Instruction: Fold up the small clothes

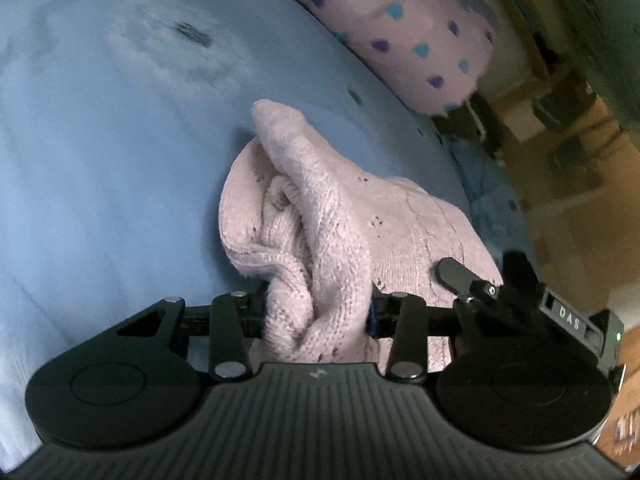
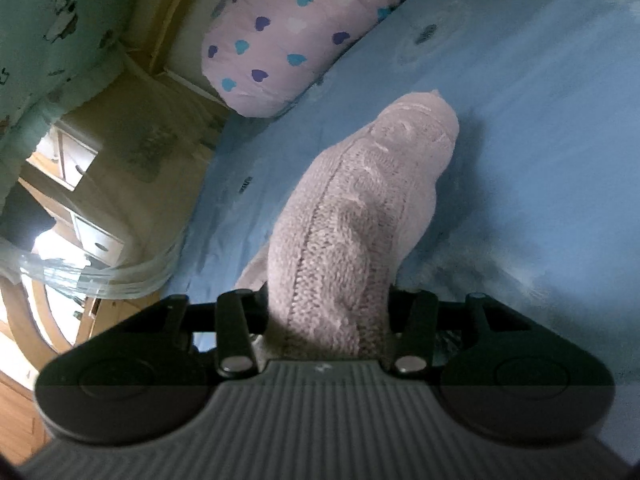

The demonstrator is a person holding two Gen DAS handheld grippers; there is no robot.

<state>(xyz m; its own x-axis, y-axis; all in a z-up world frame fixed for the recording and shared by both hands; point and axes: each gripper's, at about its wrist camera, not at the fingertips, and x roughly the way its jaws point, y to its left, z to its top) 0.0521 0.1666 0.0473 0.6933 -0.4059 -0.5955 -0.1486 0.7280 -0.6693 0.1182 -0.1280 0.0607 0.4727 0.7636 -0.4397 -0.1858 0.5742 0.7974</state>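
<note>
A small pale pink knitted sweater [image 1: 320, 216] lies bunched on a blue bedsheet [image 1: 100, 168]. My left gripper [image 1: 318, 312] is shut on a thick fold of the sweater, which hides its fingertips. In the right wrist view the sweater [image 2: 352, 216] hangs stretched away from my right gripper [image 2: 328, 320], which is shut on another part of it, lifted above the blue bedsheet [image 2: 520, 140]. The black tip of the right gripper [image 1: 480, 280] shows in the left wrist view, touching the knit at the sweater's right side.
A pink bolster pillow with blue and purple hearts [image 2: 296, 36] lies along the far edge of the bed; it also shows in the left wrist view [image 1: 412, 36]. Beyond the bed edge are wooden drawers [image 2: 76, 200] and a clear plastic container [image 2: 88, 276].
</note>
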